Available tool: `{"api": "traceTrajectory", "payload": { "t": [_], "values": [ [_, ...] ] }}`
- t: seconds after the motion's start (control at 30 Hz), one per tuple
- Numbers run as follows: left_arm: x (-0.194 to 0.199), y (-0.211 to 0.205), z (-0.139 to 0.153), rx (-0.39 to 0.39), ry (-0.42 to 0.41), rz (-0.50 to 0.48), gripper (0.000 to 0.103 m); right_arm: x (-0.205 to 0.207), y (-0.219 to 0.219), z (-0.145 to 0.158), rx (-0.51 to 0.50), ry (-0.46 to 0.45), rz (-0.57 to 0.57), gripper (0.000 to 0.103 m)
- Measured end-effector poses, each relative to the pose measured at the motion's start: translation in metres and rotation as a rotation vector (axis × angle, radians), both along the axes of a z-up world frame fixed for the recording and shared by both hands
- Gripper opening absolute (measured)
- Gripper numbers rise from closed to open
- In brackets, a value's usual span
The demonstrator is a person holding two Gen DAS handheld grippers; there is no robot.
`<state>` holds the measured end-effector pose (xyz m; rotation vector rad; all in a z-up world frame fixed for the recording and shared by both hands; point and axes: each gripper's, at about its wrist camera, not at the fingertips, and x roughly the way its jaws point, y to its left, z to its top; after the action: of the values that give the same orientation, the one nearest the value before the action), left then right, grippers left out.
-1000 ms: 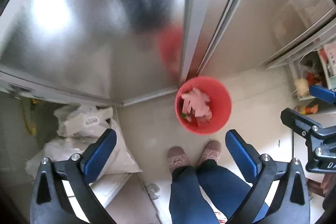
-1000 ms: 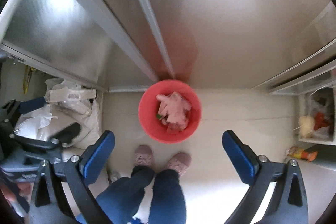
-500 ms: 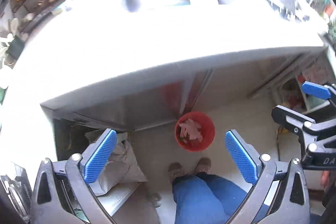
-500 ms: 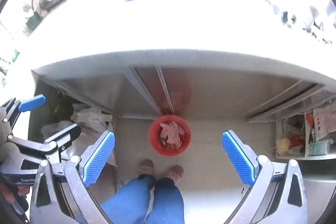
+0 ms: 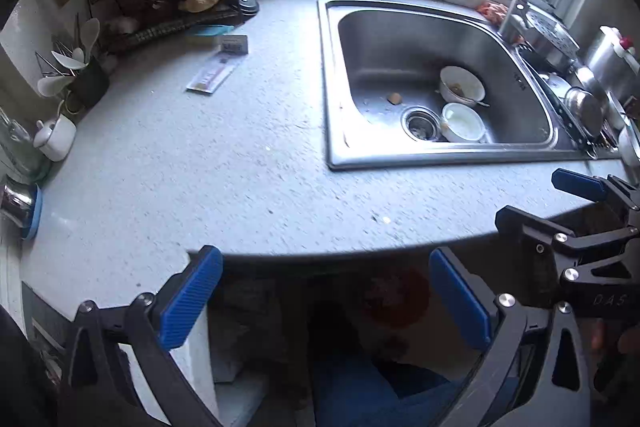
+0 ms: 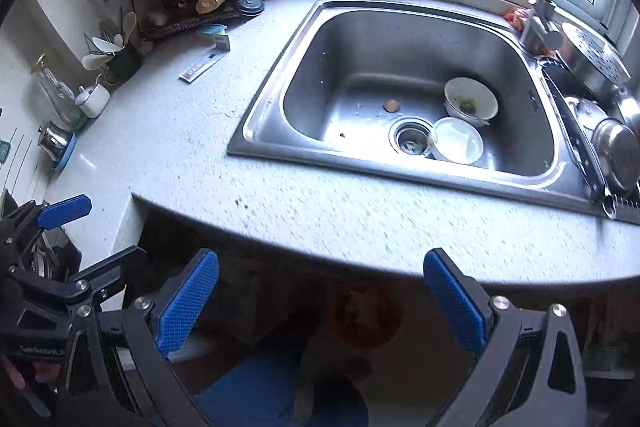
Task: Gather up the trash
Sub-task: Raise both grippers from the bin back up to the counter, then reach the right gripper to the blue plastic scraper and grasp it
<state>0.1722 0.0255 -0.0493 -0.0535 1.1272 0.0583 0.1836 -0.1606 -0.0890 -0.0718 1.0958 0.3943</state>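
1. Both tools empty, blue pads wide apart: left tool, right tool. Each hangs at the tabletop front edge, above the dim space under it.
2. Trash candidates: flat wrapper far back-left on the tabletop, well apart from both tools; brown scrap in the sink basin beside the drain, nearer the right tool's side.
3. Red bin on the floor below, seen between each tool's pads, dark and blurred.
4. Risk: wrapper lies flat on the tabletop, so pads may slide over it or push it toward the rack.
5. Risk: scrap is small and sits low in the basin near two bowls; a wide tool may knock a bowl, or miss the scrap.
6. Risk: bin poorly visible, so a drop could miss.
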Motion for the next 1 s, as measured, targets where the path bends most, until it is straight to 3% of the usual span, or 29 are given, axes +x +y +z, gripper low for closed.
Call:
{"api": "traceTrajectory", "payload": {
  "t": [0.37, 0.67, 1.0],
  "values": [
    [0.117, 0.1, 0.006, 0.003, 0.025, 0.024, 0.103, 0.109, 0.079, 0.016, -0.007, 0.004, 0.036, 0.102],
    [0.168, 0.169, -0.005, 0.022, 0.018, 0.082, 0.103, 0.189, 0.145, 0.021, -0.004, 0.0, 0.091, 0.102],
    [0.205, 0.243, -0.024, 0.01, 0.026, 0.166, 0.103, 0.251, 0.228, 0.009, -0.033, 0.006, 0.279, 0.102]
  ]
}}
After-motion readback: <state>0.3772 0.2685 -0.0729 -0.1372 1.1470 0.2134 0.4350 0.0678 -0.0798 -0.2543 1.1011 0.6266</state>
